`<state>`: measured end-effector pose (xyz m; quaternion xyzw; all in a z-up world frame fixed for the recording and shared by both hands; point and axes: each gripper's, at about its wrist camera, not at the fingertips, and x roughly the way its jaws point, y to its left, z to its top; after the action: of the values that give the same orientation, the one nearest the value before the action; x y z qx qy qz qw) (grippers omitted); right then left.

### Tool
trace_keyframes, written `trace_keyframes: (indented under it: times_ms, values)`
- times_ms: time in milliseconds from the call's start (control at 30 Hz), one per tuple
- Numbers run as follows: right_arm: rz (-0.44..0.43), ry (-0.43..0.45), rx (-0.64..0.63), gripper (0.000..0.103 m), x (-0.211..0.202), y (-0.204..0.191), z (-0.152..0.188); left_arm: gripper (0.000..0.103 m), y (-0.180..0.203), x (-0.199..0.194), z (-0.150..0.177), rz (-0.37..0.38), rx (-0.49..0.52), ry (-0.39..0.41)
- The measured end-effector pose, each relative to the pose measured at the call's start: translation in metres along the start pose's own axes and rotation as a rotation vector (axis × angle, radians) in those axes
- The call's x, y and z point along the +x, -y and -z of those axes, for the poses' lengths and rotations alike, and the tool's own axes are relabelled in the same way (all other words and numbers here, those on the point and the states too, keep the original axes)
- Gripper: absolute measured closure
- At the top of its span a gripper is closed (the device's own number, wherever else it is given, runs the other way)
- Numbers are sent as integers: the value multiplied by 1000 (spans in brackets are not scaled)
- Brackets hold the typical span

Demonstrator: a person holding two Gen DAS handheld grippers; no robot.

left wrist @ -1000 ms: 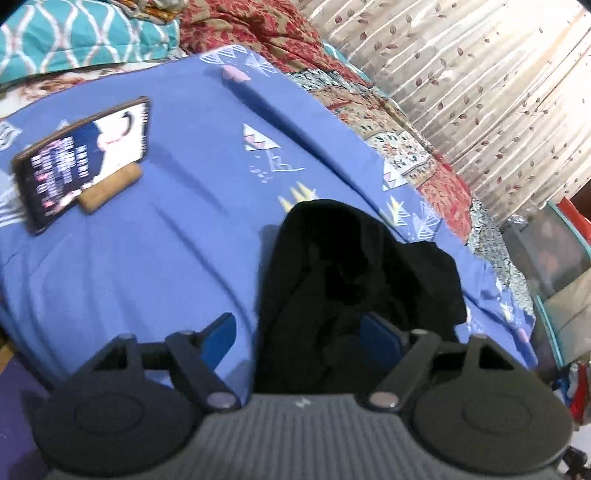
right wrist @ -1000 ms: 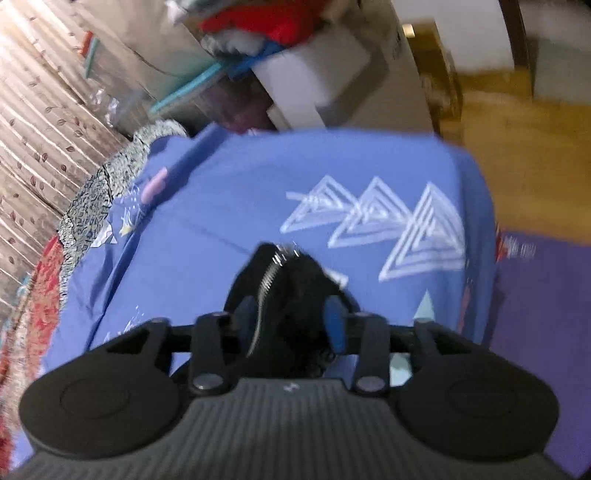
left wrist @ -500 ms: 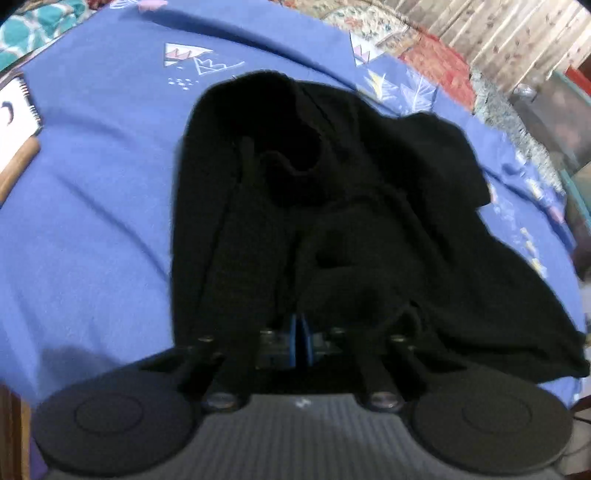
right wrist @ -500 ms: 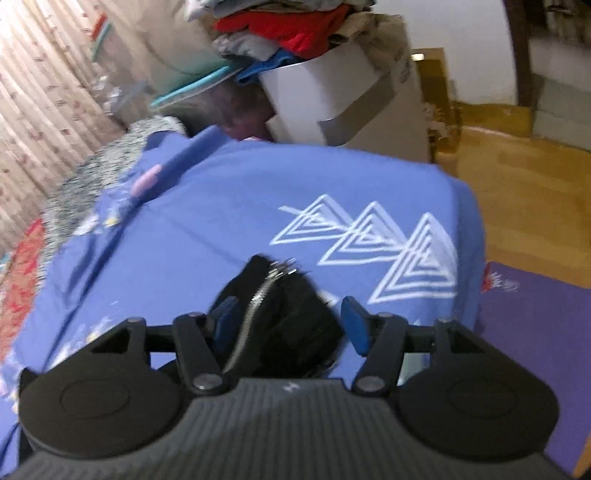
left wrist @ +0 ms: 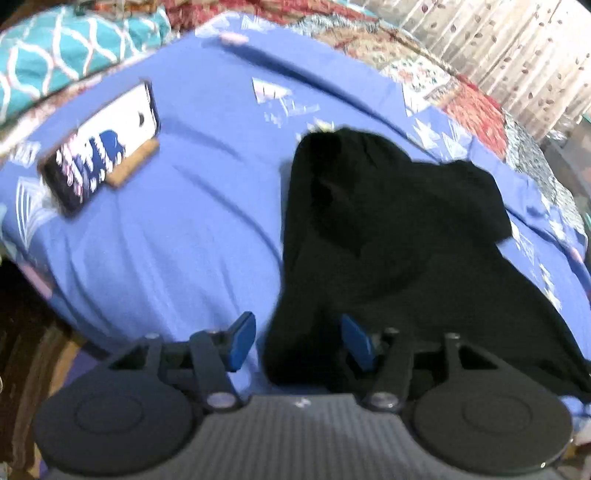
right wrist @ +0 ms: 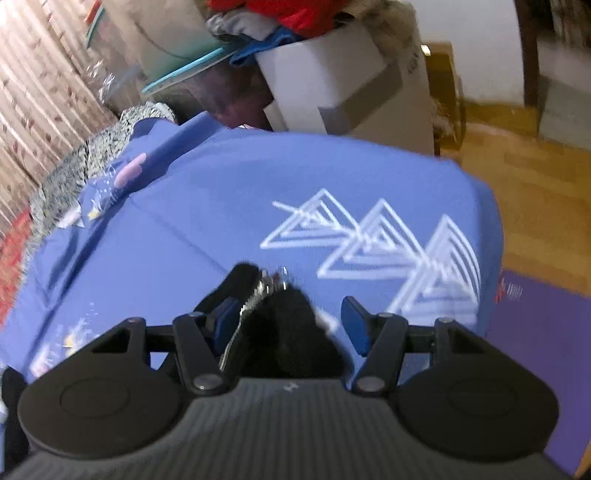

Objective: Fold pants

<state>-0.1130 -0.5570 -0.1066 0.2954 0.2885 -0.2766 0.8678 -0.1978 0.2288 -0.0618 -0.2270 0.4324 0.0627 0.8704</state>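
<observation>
the pants are seen bunched on the blue sheet in the left wrist view; the left gripper has just been opened, its right pad over the cloth, nothing gripped. a phone is propped nearby. in the right wrist view, the right gripper is held apart around the zipper, unpinched.

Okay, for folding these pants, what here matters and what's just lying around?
Part of the job:
black pants
zipper end
left gripper
right gripper
blue bedsheet

Just lying about:
phone
teal pillow
clothes pile
</observation>
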Motion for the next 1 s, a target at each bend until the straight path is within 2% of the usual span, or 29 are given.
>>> trace_keyframes:
  times_ms: [67, 133, 167, 200, 233, 267, 333, 367, 433, 467, 533, 567, 600, 633, 667, 700, 800, 833, 867, 900, 933, 967, 1000]
  values:
    - [22, 4, -67, 34, 10, -8, -5, 49, 12, 10, -16, 8, -3, 10]
    - [9, -16, -125, 36, 21, -15, -9, 48, 23, 28, -26, 3, -3, -9]
    - [-10, -34, -161, 58, 26, -18, -9, 49, 28, 36, -27, -3, 1, -26]
    - [-29, -51, -203, 70, 29, -22, -10, 52, 33, 46, -27, -10, 12, -51]
    - [-29, -55, -252, 96, 30, -29, -10, 59, 39, 55, -26, -31, 27, -79]
    - [-38, -32, -270, 101, 27, -33, -13, 68, 42, 63, -23, -59, 45, -106]
    - [32, 101, -233, 101, 14, -36, -27, 69, 41, 73, -17, -99, 73, -132]
    - [75, 162, -159, 101, 10, -30, -39, 68, 41, 72, -15, -100, 77, -125]
    - [146, 184, -65, 100, 12, -18, -55, 64, 38, 62, -14, -94, 57, -116]
    - [168, 164, -63, 95, 15, -17, -60, 61, 35, 56, -14, -88, 48, -105]
    - [63, 80, -67, 91, 15, -16, -64, 57, 31, 44, -19, -90, 32, -65]
    - [6, 38, -79, 70, 15, -17, -63, 53, 27, 36, -21, -92, 21, -42]
    - [-32, 0, -105, 55, 15, -18, -59, 52, 23, 29, -24, -89, 10, -24]
    - [-34, -14, -139, 30, 14, -20, -53, 52, 21, 24, -29, -87, -1, -8]
    - [-21, -10, -168, 25, 14, -21, -44, 51, 23, 19, -34, -89, -7, 7]
    - [-14, -9, -196, 25, 15, -21, -36, 50, 24, 17, -40, -90, -6, 23]
    - [-53, -94, -263, 26, 29, -24, -12, 41, 37, 18, -67, -78, 25, 65]
    - [-59, -122, -287, 43, 33, -27, -8, 38, 44, 22, -75, -76, 41, 73]
    - [-39, -125, -340, 72, 36, -34, -2, 36, 53, 28, -83, -75, 63, 83]
    - [-43, -113, -385, 78, 36, -46, -1, 34, 62, 35, -91, -82, 91, 93]
    - [-49, -92, -386, 84, 32, -53, -5, 28, 68, 42, -98, -97, 109, 102]
    - [-35, -55, -376, 85, 29, -57, -11, 23, 74, 52, -104, -122, 123, 113]
    - [16, -5, -354, 85, 29, -59, -16, 22, 78, 60, -109, -145, 125, 116]
